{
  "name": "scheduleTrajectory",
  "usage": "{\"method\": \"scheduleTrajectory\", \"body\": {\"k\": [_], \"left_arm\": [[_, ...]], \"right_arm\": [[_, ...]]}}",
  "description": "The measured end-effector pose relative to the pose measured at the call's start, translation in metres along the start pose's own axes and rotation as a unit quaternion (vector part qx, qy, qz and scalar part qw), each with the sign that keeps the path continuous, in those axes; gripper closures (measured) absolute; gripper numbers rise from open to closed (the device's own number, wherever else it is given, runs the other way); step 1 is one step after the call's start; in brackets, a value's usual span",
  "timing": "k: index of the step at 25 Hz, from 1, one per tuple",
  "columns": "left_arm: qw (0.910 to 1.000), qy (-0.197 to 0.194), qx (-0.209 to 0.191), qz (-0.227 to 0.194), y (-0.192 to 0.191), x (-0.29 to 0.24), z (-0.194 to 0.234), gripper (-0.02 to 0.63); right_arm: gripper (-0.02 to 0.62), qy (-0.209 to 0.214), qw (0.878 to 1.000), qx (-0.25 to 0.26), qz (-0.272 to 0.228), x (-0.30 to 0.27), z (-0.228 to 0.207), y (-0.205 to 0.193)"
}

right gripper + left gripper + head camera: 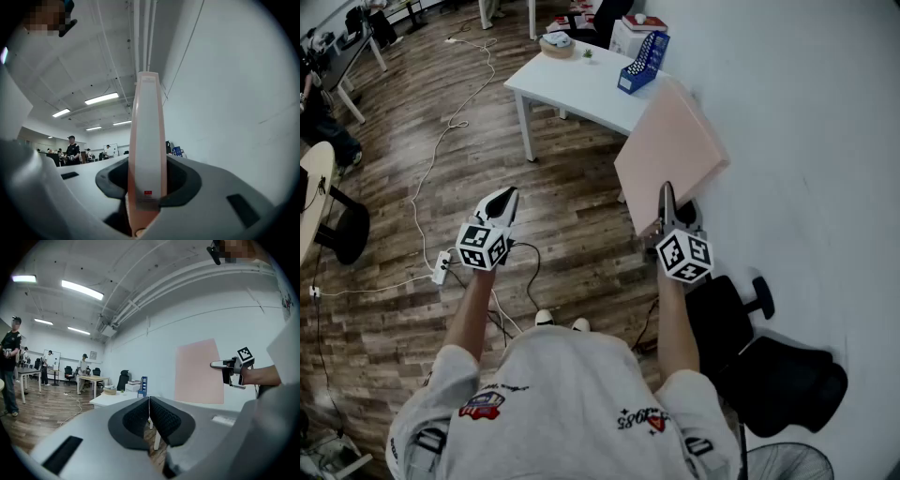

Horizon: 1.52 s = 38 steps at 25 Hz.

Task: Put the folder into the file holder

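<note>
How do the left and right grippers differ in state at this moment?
The right gripper is shut on the pink folder, holding it upright; the left gripper has its jaws together on nothing. The right gripper is next to the white wall; the left gripper is over open wood floor. Both point forward toward the white table.

An open-plan office: white desks (pixel 581 89), black swivel chairs (pixel 783 375), ceiling strip lights (pixel 82 289), a whiteboard (pixel 53 359), wood flooring (pixel 441 94).
</note>
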<state>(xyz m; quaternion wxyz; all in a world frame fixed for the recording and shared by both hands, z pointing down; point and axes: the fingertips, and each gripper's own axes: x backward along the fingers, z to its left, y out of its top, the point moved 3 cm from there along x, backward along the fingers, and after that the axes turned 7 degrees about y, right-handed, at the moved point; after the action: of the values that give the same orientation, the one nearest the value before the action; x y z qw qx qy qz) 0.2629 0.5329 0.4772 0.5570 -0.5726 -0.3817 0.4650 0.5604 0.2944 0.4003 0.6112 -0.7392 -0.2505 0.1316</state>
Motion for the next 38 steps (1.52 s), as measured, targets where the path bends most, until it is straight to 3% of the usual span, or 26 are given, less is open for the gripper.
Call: {"method": "scheduleTrajectory", "body": {"k": [9,20,38], "left_arm": [[0.9999,-0.004,0.007,0.010,-0.012,0.018,0.012,0.600],[0.9997,-0.010,0.016,0.014,-0.021,0.020,0.015,0.600],[0.9995,-0.003,0.023,0.020,-0.033,0.027,0.091,0.600]], "right_arm": [[0.439,0.000,1.000,-0.020,0.000,0.007,0.022,-0.012],[0.443,0.011,1.000,0.000,0.011,0.004,0.038,-0.016],[0.439,0.012,1.000,-0.013,-0.001,-0.040,0.088,-0.033]]}}
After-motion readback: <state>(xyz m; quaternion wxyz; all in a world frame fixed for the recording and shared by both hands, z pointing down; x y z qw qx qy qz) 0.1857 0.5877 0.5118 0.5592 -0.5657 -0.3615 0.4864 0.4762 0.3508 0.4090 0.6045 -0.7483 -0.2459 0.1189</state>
